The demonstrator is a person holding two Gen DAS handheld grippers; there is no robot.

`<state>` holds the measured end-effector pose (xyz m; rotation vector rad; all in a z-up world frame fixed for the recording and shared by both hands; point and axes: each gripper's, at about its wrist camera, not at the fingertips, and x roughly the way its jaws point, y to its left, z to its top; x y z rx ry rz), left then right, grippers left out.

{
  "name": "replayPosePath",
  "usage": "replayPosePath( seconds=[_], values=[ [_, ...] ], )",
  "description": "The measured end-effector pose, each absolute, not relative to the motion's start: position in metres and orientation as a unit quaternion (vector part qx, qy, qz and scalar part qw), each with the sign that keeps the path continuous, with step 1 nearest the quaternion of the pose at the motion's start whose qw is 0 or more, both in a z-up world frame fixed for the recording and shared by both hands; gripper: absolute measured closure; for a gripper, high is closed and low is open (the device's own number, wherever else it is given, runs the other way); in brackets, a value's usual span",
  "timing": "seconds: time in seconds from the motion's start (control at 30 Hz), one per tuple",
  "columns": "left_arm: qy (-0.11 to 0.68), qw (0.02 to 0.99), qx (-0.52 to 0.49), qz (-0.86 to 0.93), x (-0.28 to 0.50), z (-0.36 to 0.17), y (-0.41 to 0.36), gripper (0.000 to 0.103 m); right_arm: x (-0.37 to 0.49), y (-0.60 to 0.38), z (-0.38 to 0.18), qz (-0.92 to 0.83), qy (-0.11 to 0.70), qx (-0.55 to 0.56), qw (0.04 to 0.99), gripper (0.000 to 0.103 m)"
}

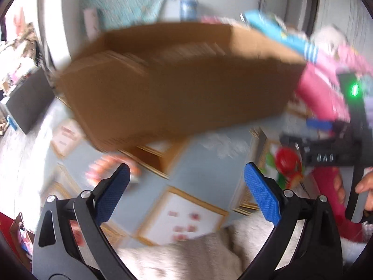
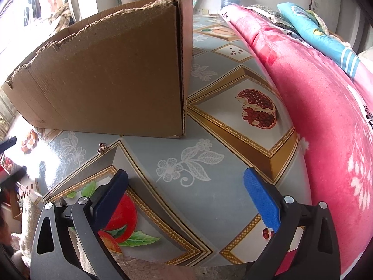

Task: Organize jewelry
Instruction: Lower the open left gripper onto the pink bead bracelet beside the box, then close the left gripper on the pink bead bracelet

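Note:
A brown cardboard box (image 2: 112,74) stands on the fruit-patterned tablecloth (image 2: 191,163); it also fills the blurred left wrist view (image 1: 177,84). A small gold-coloured piece of jewelry (image 2: 102,148) lies on the cloth just in front of the box's near wall. My right gripper (image 2: 185,182) is open and empty, hovering over the cloth to the right of and nearer than the jewelry. My left gripper (image 1: 186,177) is open and empty above the cloth, short of the box. The right gripper's body (image 1: 331,154) shows at the right of the left wrist view, held by a hand.
A pink floral blanket (image 2: 326,107) is piled along the right side of the table, with a blue patterned pillow (image 2: 321,35) on top. A furry beige cover (image 1: 198,254) lies at the near edge. A dark box (image 1: 28,102) sits far left.

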<state>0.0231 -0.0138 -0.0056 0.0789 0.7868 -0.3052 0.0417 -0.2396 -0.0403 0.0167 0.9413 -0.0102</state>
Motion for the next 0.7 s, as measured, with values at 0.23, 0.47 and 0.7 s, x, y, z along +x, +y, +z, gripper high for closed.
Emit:
replayPosePath(
  seconds=[0.23, 0.47, 0.7],
  values=[
    [0.386, 0.907, 0.049, -0.159, 0.037, -0.006, 0.018, 0.048, 0.039, -0.236, -0.038, -0.003, 0.450, 0.011, 0.893, 0.006],
    [0.431, 0.885, 0.067, -0.161, 0.051, -0.026, 0.013, 0.069, 0.029, -0.243, -0.030, 0.053, 0.436, 0.064, 0.896, 0.016],
    [0.432, 0.887, 0.074, -0.146, 0.058, -0.030, 0.012, 0.094, 0.026, -0.252, -0.026, 0.093, 0.421, 0.112, 0.895, 0.045]
  ],
)
